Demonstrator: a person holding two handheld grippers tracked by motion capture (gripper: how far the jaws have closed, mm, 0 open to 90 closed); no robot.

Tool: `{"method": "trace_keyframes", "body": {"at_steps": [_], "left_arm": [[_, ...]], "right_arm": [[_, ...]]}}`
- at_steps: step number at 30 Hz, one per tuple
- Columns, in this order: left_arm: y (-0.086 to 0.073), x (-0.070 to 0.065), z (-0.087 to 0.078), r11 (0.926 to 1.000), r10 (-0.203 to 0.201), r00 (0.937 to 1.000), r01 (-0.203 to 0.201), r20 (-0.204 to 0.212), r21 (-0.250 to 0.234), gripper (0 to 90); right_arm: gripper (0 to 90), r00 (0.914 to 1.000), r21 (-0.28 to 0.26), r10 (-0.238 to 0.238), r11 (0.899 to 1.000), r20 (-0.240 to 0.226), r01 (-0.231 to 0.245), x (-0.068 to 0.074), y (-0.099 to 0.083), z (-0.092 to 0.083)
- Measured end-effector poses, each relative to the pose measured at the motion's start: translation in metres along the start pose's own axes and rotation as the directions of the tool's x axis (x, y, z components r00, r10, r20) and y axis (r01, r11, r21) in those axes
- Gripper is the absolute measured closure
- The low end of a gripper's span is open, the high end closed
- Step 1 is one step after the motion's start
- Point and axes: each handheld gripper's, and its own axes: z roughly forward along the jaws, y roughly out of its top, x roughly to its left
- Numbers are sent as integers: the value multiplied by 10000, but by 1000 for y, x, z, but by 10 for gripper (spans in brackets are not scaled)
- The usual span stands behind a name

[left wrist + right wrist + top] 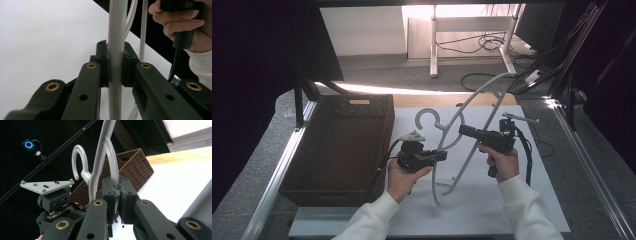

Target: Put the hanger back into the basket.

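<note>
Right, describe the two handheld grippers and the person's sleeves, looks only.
Both are black pistol-grip tools. The left gripper carries a grey three-cornered plate dotted with small studs on top, and the right gripper trails a black ribbed cable. Their black jaw links show brass-coloured pivot rings. The person wears white ribbed-cuff sleeves.

Lab: framed table (522, 210), floor cables (484, 42)
</note>
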Motion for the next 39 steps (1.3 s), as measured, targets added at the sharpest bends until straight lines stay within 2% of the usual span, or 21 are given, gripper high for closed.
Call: {"method": "trace_keyframes", "body": {"at_steps": [7,8,10,11,14,15,16,17,19,20,21,26,27,28,31,32,35,37,39], "left_arm": [[1,2,-6,9999,69,9999,-71,-110,-99,802],[1,3,-7,9999,33,9999,-35,-124,-138,803],[2,3,-10,9998,61,9998,-64,-177,-186,804],[2,4,-12,9997,123,9997,-127,-226,-189,804],[2,5,-14,9995,157,9995,-164,-257,-263,805],[2,5,-17,9994,134,9996,-142,-252,-315,805],[2,5,-17,9994,134,9996,-142,-252,-315,805],[3,6,-19,9994,155,9994,-164,-297,-304,805],[3,6,-20,9994,154,9994,-163,-321,-293,806],[3,7,-21,9995,144,9993,-154,-345,-286,805],[3,7,-23,9995,145,9992,-156,-376,-290,806],[4,8,-29,9994,138,9988,-152,-469,-296,806],[4,9,-30,9994,152,9986,-168,-505,-300,806],[4,9,-32,9994,158,9985,-174,-533,-295,806],[6,9,-37,9993,190,9979,-209,-614,-300,805],[7,9,-39,9992,219,9977,-239,-646,-305,805],[12,8,-45,9990,342,9971,-361,-675,-281,805],[17,7,-50,9987,414,9975,-430,-581,-255,806],[22,6,-54,9983,507,9969,-522,-597,-243,806]], "right_arm": [[790,9997,101,-238,9997,78,237,0,-1,1],[736,9994,82,-335,9994,125,334,1,-1,0],[712,9991,73,-386,9992,146,385,2,0,0],[641,9985,30,-487,9988,247,487,3,0,-3],[605,9980,-10,-560,9984,309,560,4,1,-7],[569,9962,-28,-743,9972,457,745,7,3,-12],[569,9962,-28,-743,9972,457,745,7,3,-12],[522,9939,-26,-906,9959,636,909,11,4,-17],[509,9927,-6,-989,9951,689,992,13,4,-21],[494,9909,14,-1116,9937,757,1118,14,5,-25],[464,9853,33,-1397,9901,980,1401,18,6,-32],[420,9777,224,-1714,9852,1218,1699,22,5,-45],[398,9723,441,-1862,9824,1414,1817,22,3,-51],[398,9723,441,-1862,9824,1414,1817,22,3,-51],[366,9623,811,-1976,9793,1871,1853,18,-5,-65],[366,9623,811,-1976,9793,1871,1853,18,-5,-65],[351,9525,1066,-1952,9789,2339,1744,9,-12,-79],[349,9509,1115,-1904,9795,2442,1675,7,-14,-82],[344,9441,1272,-1911,9786,2688,1619,0,-19,-89]]}}
